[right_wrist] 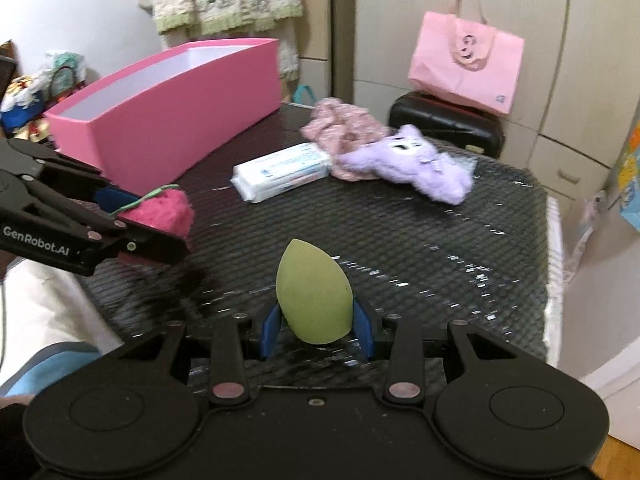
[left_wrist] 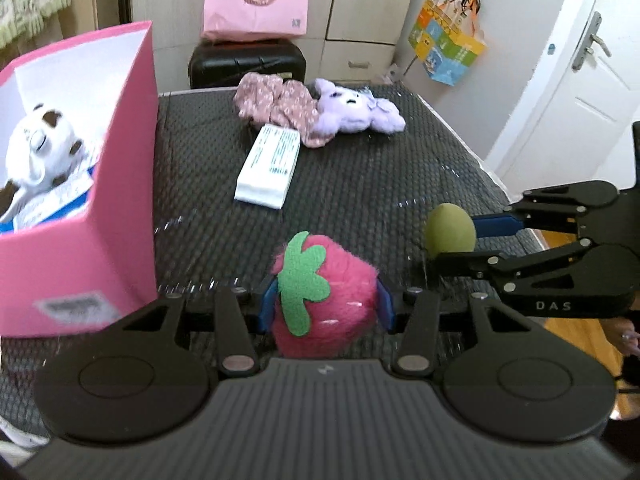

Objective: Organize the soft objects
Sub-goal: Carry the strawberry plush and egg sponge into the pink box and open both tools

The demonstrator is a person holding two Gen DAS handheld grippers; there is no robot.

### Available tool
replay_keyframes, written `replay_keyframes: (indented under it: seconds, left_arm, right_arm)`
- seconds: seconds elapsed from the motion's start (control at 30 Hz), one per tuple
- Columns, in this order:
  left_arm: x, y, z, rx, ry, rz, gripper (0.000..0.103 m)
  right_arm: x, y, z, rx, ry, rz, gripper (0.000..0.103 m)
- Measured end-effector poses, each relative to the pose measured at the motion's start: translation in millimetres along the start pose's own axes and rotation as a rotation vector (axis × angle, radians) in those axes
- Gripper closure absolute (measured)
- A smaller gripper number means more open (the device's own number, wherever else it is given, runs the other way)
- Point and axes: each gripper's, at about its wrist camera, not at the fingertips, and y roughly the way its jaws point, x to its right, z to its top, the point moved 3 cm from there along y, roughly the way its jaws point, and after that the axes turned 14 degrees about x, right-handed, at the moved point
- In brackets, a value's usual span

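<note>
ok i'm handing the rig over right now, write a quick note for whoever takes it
Left tool: shut on the pink strawberry plush, held up beside the pink box.
Right tool: shut on the green egg-shaped sponge, above the black mat.
Done: a white and brown plush dog lies in the box on some packets.
Left on the mat: white tissue pack, floral pink cloth, purple plush.
Probable next: drop the strawberry and the sponge into the box, then fetch the rest.

Bright daylight; fisheye-bent edges; slight motion blur.
</note>
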Motion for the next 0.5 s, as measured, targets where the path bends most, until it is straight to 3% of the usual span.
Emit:
replay_keyframes:
  seconds: [0.5]
  left_arm:
    - [-37.5,-78.2,-14.5,-0.054,-0.018,0.019,0.056]
  right_arm:
    - [-87.5,-11.4,21.5,0.023,0.026,0.246,0.059]
